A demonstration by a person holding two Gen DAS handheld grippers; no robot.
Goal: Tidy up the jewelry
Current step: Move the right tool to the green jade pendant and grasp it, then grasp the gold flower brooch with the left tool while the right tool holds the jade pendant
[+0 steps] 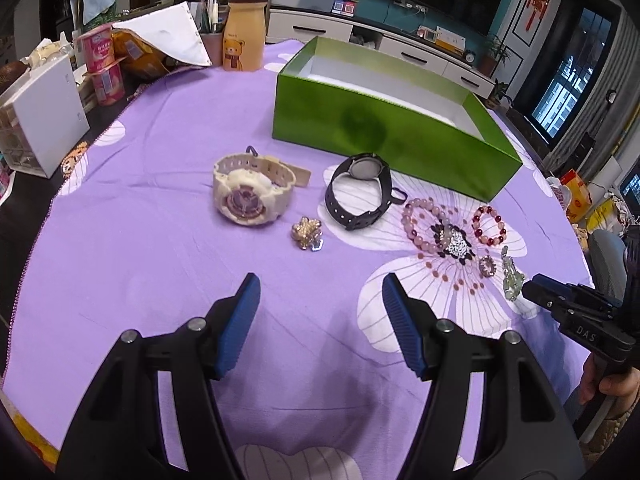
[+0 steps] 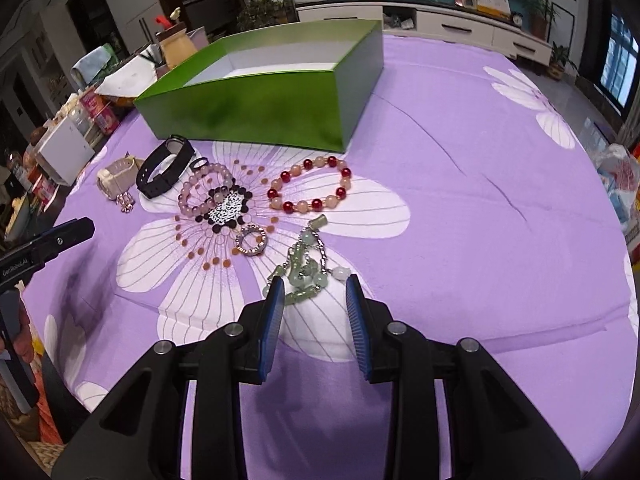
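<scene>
Both claws are released and grasp nothing: the left claw [image 1: 320,292] hovers over the desk [image 1: 140,248], while the right claw [image 2: 316,294] has its fingertips flanking the green bead bracelet [image 2: 306,270]. The cream watch [image 1: 248,188], black watch [image 1: 358,188] and other bracelets lie before the green box [image 1: 384,136].

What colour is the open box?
Green outside, white inside; the left wrist view shows it best.

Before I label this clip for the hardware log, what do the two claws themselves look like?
Both are alike: black plastic bodies with angular cut-outs, silver round pivot pins, and two fingers tipped with ribbed blue pads. The left claw shows its pads clearly; the right claw matches. From the side, white lettering marks each black body. A bare hand grips the right handle.
</scene>
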